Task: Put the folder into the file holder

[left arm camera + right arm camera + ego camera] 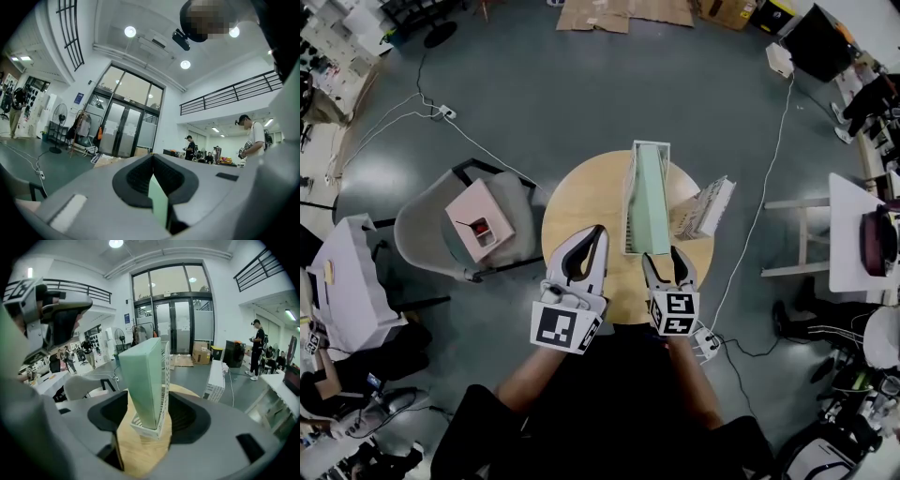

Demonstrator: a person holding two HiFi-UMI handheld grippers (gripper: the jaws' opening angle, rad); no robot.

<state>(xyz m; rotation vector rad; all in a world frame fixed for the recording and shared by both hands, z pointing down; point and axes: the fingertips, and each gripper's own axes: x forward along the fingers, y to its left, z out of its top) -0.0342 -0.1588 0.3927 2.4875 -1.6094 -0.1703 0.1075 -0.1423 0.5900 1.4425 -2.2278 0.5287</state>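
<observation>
A pale green folder (651,192) stands inside a white slotted file holder (630,211) on the round wooden table (581,202). In the right gripper view the folder (143,376) rises upright from the file holder (161,394), straight ahead of the jaws. My right gripper (667,258) is at the holder's near end, open, its pads on either side and clear of the folder. My left gripper (598,232) hovers over the table left of the holder, jaws shut tip to tip. A green sliver shows through the gap in the left gripper (153,158).
A second white file holder (705,208) lies on the table's right edge. A grey chair (422,230) carrying a pink box (480,231) stands left of the table. Cables (759,216) run across the floor, and a white table (858,234) stands at right.
</observation>
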